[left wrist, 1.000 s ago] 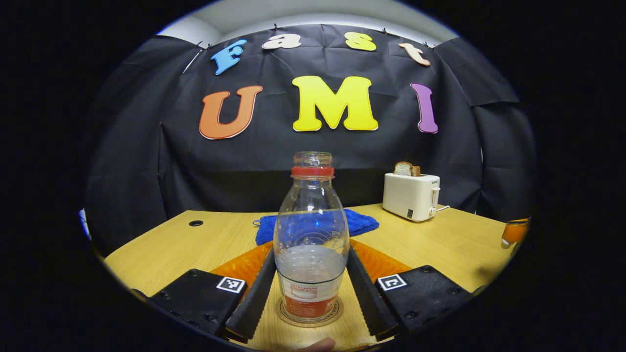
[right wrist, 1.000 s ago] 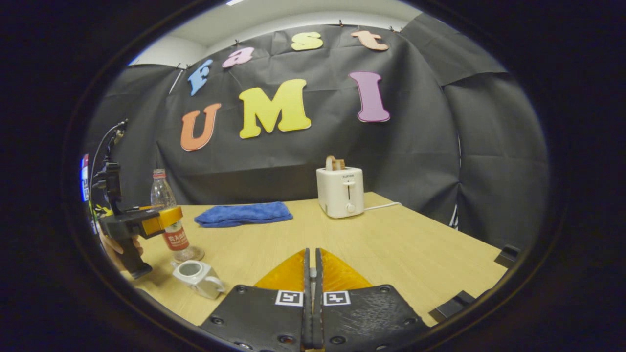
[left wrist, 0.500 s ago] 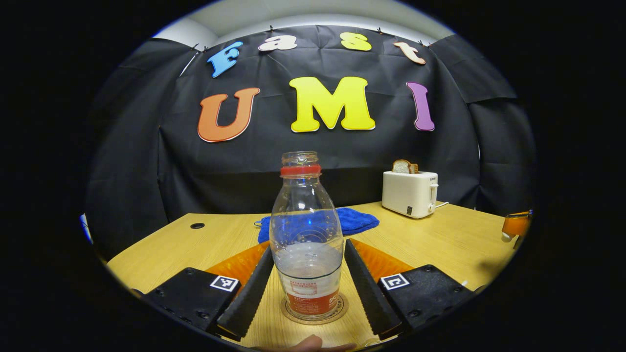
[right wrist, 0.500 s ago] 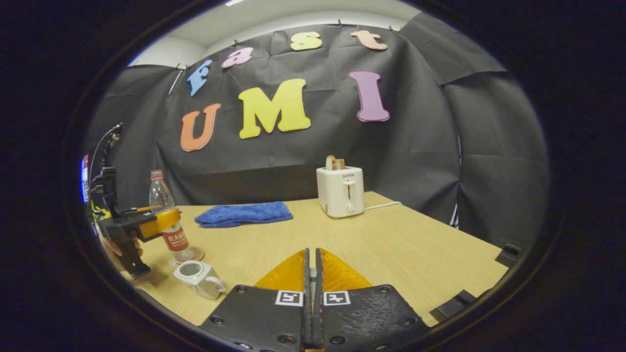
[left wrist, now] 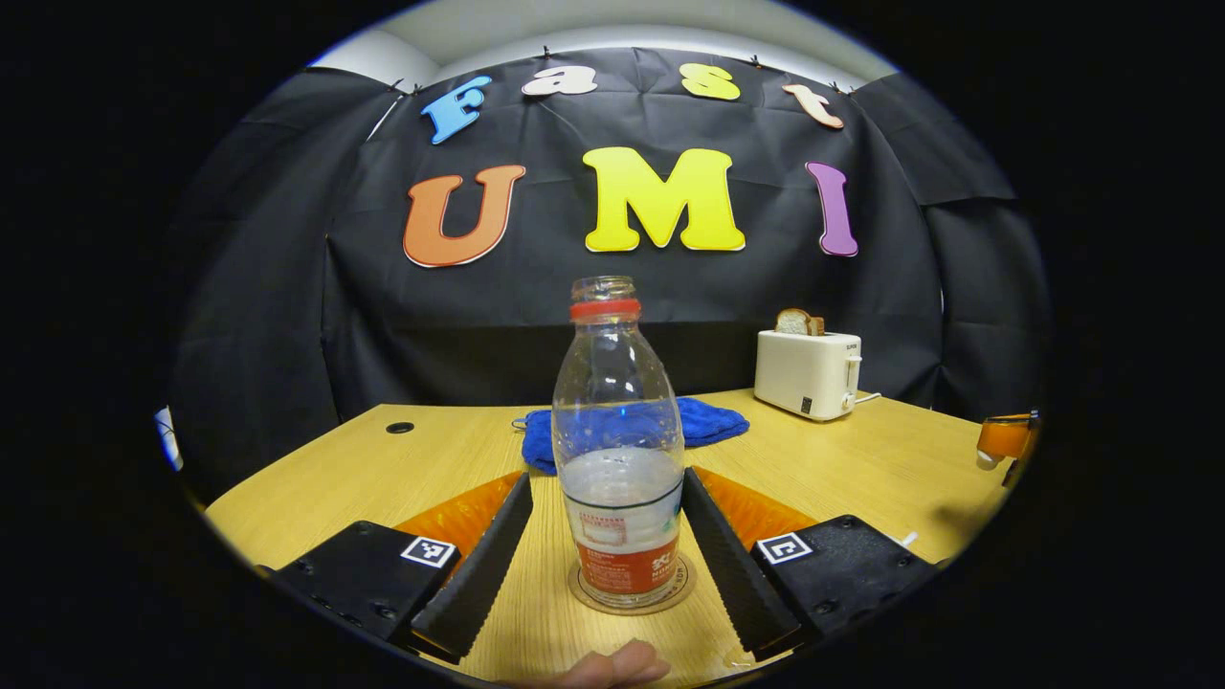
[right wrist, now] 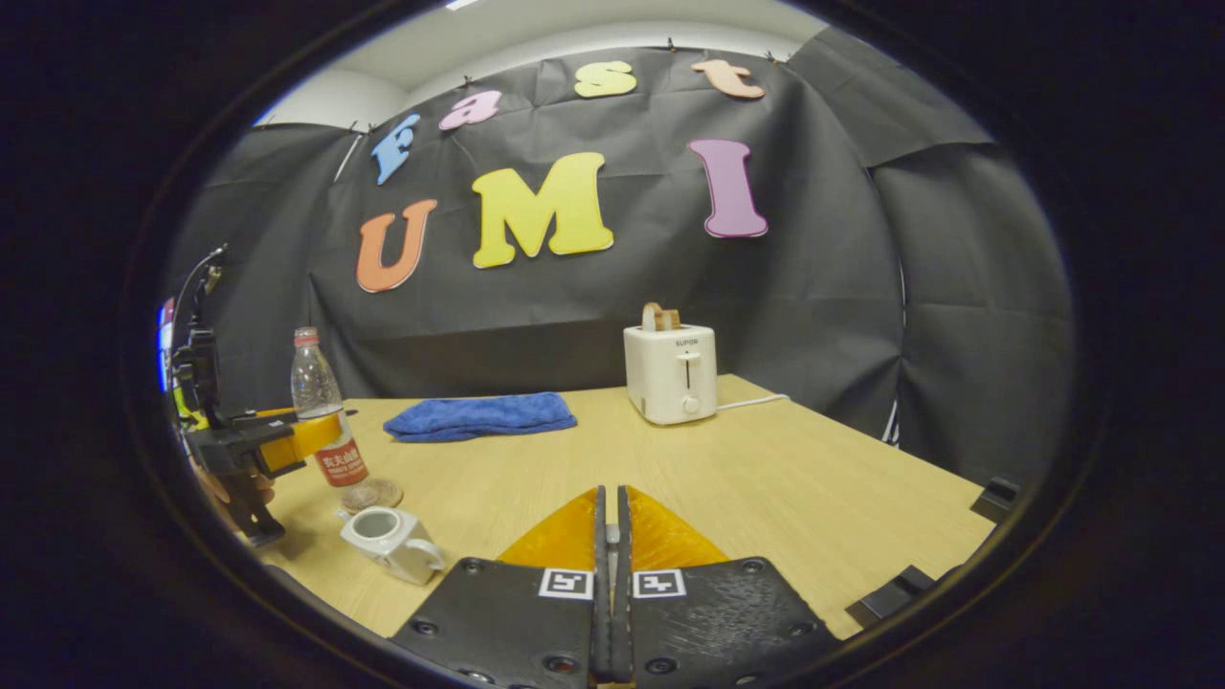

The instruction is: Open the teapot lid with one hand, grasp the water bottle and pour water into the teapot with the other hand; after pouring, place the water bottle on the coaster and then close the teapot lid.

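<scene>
Far left in the right gripper view, a hand (right wrist: 225, 488) holds the left gripper (right wrist: 287, 442) level, pointing in at the bottle (right wrist: 320, 419). From the left gripper view: fingers (left wrist: 476, 574) spread apart either side of the bottle (left wrist: 617, 450), gap on both sides, not touching it. Bottle upright on the coaster (left wrist: 632, 595), uncapped, part full. Fingertip (left wrist: 612, 665) visible at that view's bottom edge. Teapot (right wrist: 390, 542) sits lidless on the table (right wrist: 785, 498), just in front of the coaster (right wrist: 371, 495). Blue cloth (right wrist: 478, 417) behind, toaster (right wrist: 670, 373) further right near the wall. Right gripper (right wrist: 610, 584) low over the table, level, fingers pressed together, nothing between them; can't see a lid anywhere.
</scene>
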